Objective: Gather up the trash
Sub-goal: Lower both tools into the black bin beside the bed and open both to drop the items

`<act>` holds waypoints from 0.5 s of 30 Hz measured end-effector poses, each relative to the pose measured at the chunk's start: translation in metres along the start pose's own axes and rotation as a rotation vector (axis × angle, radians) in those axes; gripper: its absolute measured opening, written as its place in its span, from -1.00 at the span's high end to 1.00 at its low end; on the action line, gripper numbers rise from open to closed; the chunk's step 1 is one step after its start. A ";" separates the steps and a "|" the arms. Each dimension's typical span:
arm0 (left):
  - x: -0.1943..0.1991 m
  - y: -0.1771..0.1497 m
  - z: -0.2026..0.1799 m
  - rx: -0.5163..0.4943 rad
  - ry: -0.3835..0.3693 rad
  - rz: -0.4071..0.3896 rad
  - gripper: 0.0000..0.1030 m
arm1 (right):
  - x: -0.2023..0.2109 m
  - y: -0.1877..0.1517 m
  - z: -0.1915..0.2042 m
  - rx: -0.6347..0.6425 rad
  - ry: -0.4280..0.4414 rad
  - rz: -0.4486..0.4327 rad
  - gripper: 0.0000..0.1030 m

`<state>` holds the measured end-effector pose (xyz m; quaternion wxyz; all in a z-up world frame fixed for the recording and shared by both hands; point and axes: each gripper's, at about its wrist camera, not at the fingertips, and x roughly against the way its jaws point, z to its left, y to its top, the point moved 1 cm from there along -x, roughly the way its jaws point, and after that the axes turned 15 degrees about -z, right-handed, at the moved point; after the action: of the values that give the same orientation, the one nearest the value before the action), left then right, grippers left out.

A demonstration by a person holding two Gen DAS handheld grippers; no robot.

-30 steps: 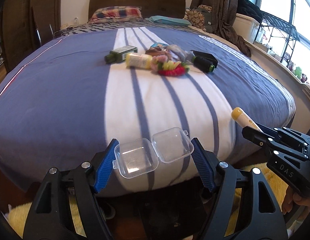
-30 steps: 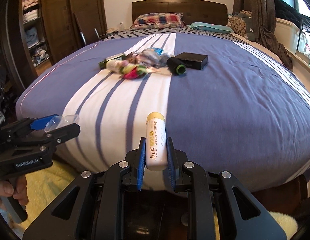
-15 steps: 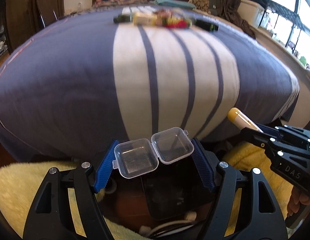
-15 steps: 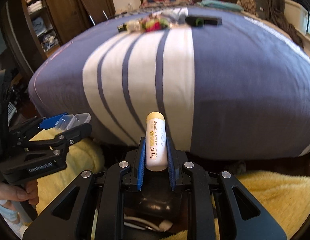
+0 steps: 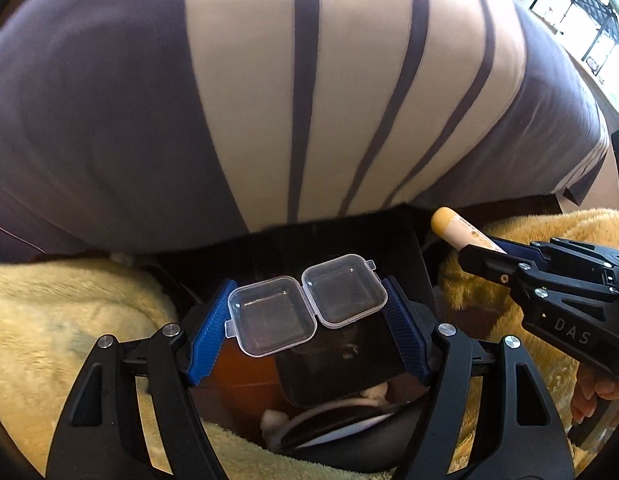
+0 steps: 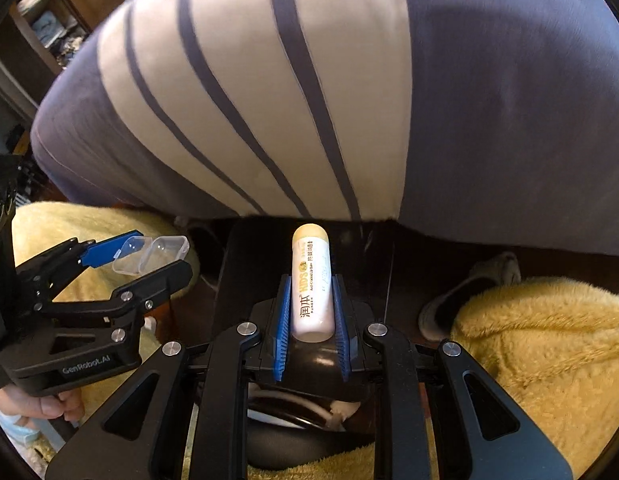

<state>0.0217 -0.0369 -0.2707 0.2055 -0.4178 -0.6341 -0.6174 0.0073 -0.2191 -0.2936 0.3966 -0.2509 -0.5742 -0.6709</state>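
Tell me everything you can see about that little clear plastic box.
The clear plastic box is a small hinged case lying fully open, its two shallow square halves side by side, both apparently empty. A small clasp tab sticks out from its edge. The left tongs pinch it between blue ribbed pads, holding it above a dark bin beside the bed.

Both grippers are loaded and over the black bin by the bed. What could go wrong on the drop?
The open clear hinged box is pinched only by its two ends in the left gripper; it could fold or twist out early. The lip balm tube in the right gripper is round and may roll or bounce off the black bin onto the yellow rug. The two grippers are close and could collide.
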 end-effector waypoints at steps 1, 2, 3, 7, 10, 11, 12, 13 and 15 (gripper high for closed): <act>-0.003 -0.001 0.000 0.002 -0.005 0.011 -0.35 | -0.004 0.000 0.000 -0.003 -0.004 0.007 0.60; -0.007 -0.003 0.001 0.005 -0.011 0.027 -0.35 | -0.007 0.000 -0.001 -0.008 -0.010 0.017 0.60; -0.011 -0.003 0.001 0.008 -0.014 0.041 -0.35 | -0.010 0.000 -0.001 -0.013 -0.014 0.027 0.60; -0.025 -0.012 0.002 0.012 -0.013 0.106 -0.35 | -0.021 0.003 -0.008 -0.043 -0.006 0.059 0.60; -0.033 -0.017 0.002 0.008 -0.022 0.137 -0.35 | -0.027 0.003 -0.008 -0.043 -0.003 0.062 0.60; -0.034 -0.019 0.001 0.004 -0.025 0.142 -0.36 | -0.027 0.004 -0.007 -0.044 0.000 0.061 0.60; -0.035 -0.020 0.000 0.001 -0.026 0.146 -0.36 | -0.026 0.005 -0.003 -0.044 0.001 0.061 0.60; -0.036 -0.021 -0.001 -0.004 -0.027 0.150 -0.36 | -0.026 0.007 -0.002 -0.043 0.003 0.059 0.60; -0.037 -0.022 -0.002 -0.009 -0.030 0.156 -0.36 | -0.028 0.008 -0.001 -0.040 0.006 0.054 0.58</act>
<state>0.0249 -0.0463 -0.3124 0.2417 -0.4760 -0.5999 -0.5959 0.0294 -0.2132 -0.3112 0.4111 -0.2724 -0.5526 -0.6719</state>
